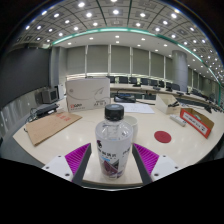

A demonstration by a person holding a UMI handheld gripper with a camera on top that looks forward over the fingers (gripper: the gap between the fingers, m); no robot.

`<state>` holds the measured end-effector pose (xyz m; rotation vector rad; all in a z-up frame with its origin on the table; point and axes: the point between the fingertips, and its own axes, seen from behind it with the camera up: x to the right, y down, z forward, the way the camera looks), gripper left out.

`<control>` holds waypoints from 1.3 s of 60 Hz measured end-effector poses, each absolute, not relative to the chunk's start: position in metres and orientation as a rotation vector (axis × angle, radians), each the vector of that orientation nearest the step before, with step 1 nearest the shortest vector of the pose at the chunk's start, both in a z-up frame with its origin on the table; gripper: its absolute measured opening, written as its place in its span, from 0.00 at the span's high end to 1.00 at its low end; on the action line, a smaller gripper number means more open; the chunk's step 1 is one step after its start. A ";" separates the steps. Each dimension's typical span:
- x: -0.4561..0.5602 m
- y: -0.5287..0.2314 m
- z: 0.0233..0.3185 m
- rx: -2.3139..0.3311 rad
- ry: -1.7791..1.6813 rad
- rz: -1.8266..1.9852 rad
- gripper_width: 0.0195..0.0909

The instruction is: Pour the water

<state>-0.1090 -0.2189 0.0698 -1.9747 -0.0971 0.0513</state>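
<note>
Office room behind, one pale table (pixel 150 125) carrying one white box (pixel 88 93), one flat cardboard sheet (pixel 50 127), one red disc (pixel 163 135). One clear water bottle (pixel 113 143), label unreadable, stands upright gripped between the jaws' magenta pads (pixel 78 155).

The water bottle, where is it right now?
In the gripper view, the water bottle stands upright between the gripper's two pink-padded jaws, at the near edge of the white table, with a cardboard box beyond it.

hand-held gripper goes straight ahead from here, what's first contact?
The water bottle: it already stands between the fingers of the hand-held gripper. Whether the pads touch it is unclear. The white box lies beyond, left of that line.
</note>
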 end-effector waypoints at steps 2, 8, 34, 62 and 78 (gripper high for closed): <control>-0.110 -0.214 0.063 -1.981 -0.087 0.052 0.13; -0.110 -0.203 0.057 -1.955 -0.071 0.070 0.35; -0.147 -0.199 0.082 -1.947 -0.105 0.122 0.74; -0.202 -0.104 0.197 -1.588 0.855 1.310 0.74; -0.189 -0.062 0.180 -1.311 1.318 1.754 0.74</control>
